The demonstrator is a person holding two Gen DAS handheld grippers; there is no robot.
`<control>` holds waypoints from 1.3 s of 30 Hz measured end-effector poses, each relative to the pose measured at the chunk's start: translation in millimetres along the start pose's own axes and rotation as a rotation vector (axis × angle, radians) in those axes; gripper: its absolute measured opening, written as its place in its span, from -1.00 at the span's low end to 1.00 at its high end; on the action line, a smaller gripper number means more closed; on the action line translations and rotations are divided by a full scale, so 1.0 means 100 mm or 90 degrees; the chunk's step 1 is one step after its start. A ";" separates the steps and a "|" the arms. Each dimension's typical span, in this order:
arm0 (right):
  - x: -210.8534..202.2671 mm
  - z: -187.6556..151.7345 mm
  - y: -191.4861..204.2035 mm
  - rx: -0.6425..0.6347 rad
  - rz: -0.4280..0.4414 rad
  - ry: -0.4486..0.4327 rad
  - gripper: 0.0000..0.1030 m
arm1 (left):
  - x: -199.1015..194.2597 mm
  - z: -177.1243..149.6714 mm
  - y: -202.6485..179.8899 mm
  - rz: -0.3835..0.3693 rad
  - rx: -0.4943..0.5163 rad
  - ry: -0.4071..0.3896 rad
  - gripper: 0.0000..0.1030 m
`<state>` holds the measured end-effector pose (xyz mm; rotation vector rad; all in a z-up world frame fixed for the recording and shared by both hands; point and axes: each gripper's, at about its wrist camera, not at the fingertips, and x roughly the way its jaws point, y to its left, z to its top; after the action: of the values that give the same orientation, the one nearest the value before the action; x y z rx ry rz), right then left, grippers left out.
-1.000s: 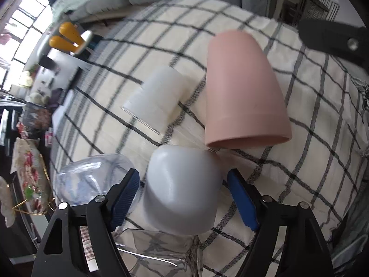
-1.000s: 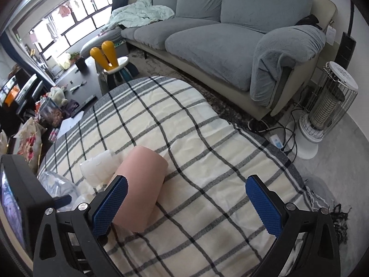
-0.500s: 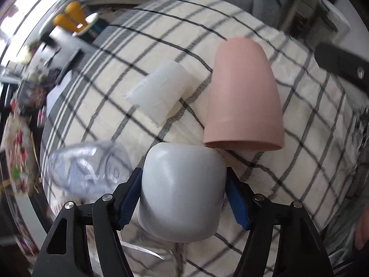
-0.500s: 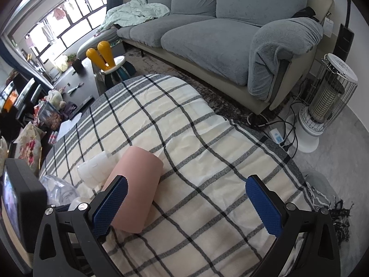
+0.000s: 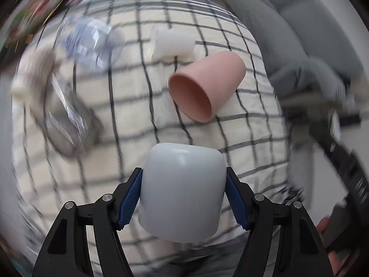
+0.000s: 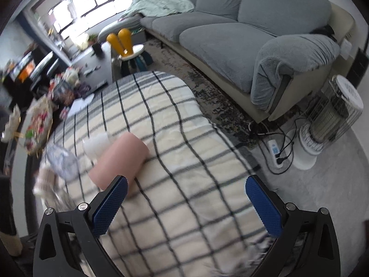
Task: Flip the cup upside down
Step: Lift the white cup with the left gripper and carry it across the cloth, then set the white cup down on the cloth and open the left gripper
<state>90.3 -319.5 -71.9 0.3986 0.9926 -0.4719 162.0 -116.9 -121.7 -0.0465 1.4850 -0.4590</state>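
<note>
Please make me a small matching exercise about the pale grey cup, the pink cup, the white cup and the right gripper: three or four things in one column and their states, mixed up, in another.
Things:
1. pale grey cup
2. pink cup
3. white cup
4. right gripper

States:
a. open, holding nothing
b. on its side, mouth toward the left wrist camera
c. clamped in the left gripper
d. on the checked cloth, beyond the pink one

Pairs: 1-c, 2-b, 3-d, 4-a

Pale grey cup [image 5: 182,191], closed base facing away.
</note>
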 end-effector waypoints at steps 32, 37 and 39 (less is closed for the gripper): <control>0.03 -0.34 -0.57 -0.108 -0.012 0.071 0.99 | 0.32 -0.48 -0.39 -0.001 -0.107 -0.058 0.70; -0.13 -0.29 -0.49 -0.115 0.002 0.063 0.99 | -0.05 -0.56 -0.37 0.053 -0.073 -0.134 0.72; -0.20 -0.26 -0.40 -0.122 0.012 0.061 0.99 | -0.23 -0.61 -0.35 0.075 -0.058 -0.174 0.78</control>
<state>40.6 -335.3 -71.8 0.2599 1.1157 -0.3397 93.4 -126.2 -95.6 -0.0893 1.2311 -0.2771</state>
